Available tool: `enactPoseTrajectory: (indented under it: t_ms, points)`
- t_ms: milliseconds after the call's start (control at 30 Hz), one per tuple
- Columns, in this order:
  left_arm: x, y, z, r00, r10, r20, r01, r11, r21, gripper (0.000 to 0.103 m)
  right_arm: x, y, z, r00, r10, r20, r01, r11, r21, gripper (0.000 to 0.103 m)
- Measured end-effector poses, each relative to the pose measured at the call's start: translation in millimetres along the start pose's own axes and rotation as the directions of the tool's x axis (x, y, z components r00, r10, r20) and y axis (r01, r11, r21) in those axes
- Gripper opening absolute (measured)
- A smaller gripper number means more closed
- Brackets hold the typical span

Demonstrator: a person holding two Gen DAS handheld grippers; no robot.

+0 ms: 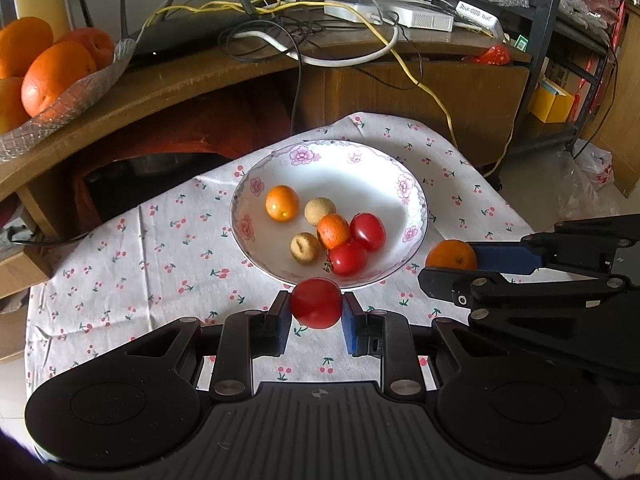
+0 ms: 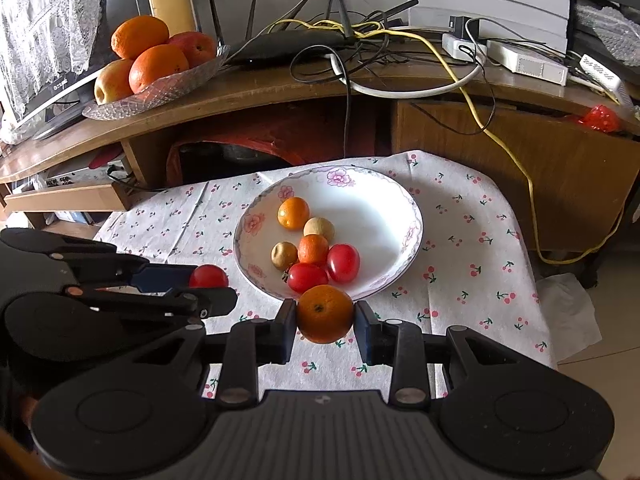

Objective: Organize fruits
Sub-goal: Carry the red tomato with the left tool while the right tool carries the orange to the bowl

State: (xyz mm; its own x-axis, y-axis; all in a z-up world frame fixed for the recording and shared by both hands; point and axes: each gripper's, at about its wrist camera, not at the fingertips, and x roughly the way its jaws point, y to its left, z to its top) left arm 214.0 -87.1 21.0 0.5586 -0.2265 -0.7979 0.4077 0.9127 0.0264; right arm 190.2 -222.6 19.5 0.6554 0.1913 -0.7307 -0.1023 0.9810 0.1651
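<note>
both clamped: left gripper [image 1: 316, 310] on tomato [image 1: 316, 303], right gripper [image 2: 325, 322] on orange [image 2: 325, 314]; only right view shows screen [image 2: 48, 40].

wooden desk [image 2: 280, 92] strewn with cables [image 2: 400, 40] behind a cherry-print tablecloth [image 2: 460, 240].

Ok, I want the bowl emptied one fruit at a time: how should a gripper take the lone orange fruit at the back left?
Grip the lone orange fruit across its round middle, coming from above. It sits apart from the other fruit, so both fingers have room, while the bowl wall hinders a low sideways approach.
</note>
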Motion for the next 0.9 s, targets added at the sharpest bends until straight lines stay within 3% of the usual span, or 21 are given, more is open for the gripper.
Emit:
enactPoseTrajectory:
  t_ms: [900]
  points:
    - [17,11,20,1.0,0.017,0.02,-0.016,0.999,-0.029,0.032,21,-9,23,1.0,0.003,0.016,-0.004,0.999,0.034,0.034]
